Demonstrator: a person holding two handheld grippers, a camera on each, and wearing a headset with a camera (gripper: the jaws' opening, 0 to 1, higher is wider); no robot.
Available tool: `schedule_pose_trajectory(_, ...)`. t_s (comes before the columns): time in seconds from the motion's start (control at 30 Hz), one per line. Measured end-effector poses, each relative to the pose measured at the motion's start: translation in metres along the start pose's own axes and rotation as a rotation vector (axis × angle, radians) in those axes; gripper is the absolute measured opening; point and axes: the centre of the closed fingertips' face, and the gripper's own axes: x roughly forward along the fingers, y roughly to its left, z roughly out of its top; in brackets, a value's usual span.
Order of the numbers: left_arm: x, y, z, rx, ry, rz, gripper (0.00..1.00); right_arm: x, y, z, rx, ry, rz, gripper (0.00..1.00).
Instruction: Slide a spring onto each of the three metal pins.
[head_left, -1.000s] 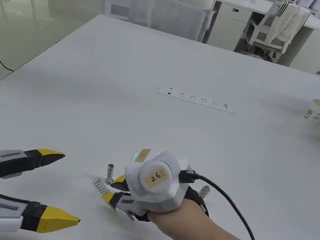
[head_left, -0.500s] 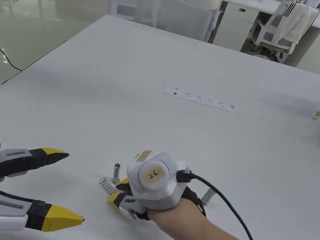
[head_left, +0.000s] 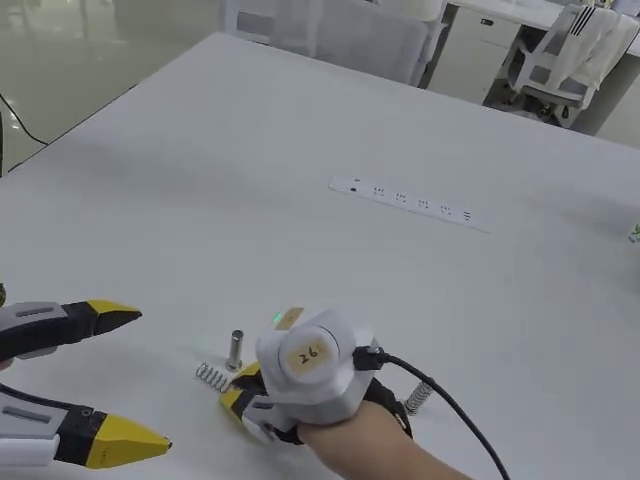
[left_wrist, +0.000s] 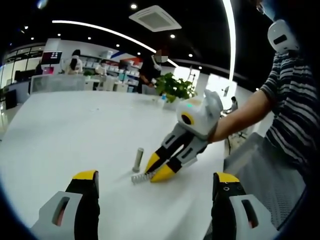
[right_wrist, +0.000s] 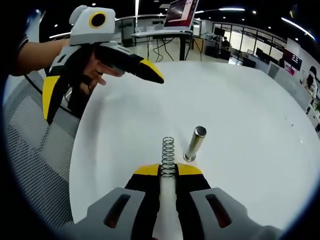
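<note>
Threading the small coiled steel spring (right_wrist: 168, 147) over the short upright silver metal pin (right_wrist: 194, 144) looks to be the step in hand. The right gripper (right_wrist: 168, 171) has its yellow-tipped jaws closed on one end of the spring. The coil sticks straight out ahead of the tips, low and roughly level over the white desk (right_wrist: 240, 110). The pin stands on the desk just beside the spring's free end, a little ahead and to the right of the jaws, and does not touch the coil. The left gripper (head_left: 150, 378) hangs off to the side, well apart from the pin, its jaws spread wide and holding nothing.

To do this well, the right gripper probably needs to lift and roll so the spring's open end faces down. It should then centre that end over the top of the pin before lowering. The hold is at the very end of a soft coil, so the free end may droop or wobble, and a slow approach should help. Whether the pin is fixed to the desk cannot be told. A sideways nudge might tip it, and the open left gripper could steady its base. A second spring (head_left: 417, 397) lies on the desk behind the right gripper, near the person's wrist, ready for a later pin.
</note>
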Motion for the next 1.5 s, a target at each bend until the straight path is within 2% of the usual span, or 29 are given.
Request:
schedule_pose_trajectory(0.37, 0.007, -0.006, 0.0, 0.005, 0.005, -0.024, 0.9, -0.024, 0.007, 0.0, -0.001, -0.03, 0.033, 0.08)
schedule_pose_trajectory(0.67, 0.012, -0.014, 0.001, 0.004, 0.014, -0.052, 0.89, -0.049, -0.001, -0.001, -0.009, -0.053, 0.025, 0.08)
schedule_pose_trajectory(0.83, 0.011, -0.017, 0.0, -0.009, 0.023, -0.072, 0.86, -0.063, 0.0, -0.009, -0.025, -0.052, 0.03, 0.08)
schedule_pose_trajectory(0.9, 0.011, -0.021, 0.0, -0.021, 0.024, -0.097, 0.83, -0.067, -0.001, -0.014, -0.039, -0.044, 0.027, 0.08)
schedule_pose_trajectory(1.03, 0.014, -0.023, -0.004, -0.02, 0.045, -0.11, 0.79, -0.075, 0.0, -0.026, -0.11, -0.016, 0.03, 0.08)
schedule_pose_trajectory(1.1, 0.015, -0.029, -0.007, -0.024, 0.06, -0.14, 0.77, -0.079, 0.003, -0.03, -0.13, -0.013, 0.044, 0.08)
schedule_pose_trajectory(1.23, 0.02, -0.037, -0.008, -0.022, 0.075, -0.172, 0.73, -0.086, 0.01, -0.035, -0.228, -0.004, 0.076, 0.08)
schedule_pose_trajectory(1.4, 0.026, -0.042, -0.007, -0.006, 0.093, -0.205, 0.69, -0.091, 0.014, -0.04, -0.256, 0.004, 0.091, 0.08)
schedule_pose_trajectory(1.5, 0.03, -0.046, -0.001, 0.003, 0.093, -0.228, 0.67, -0.095, 0.015, -0.042, -0.265, -0.008, 0.1, 0.08)
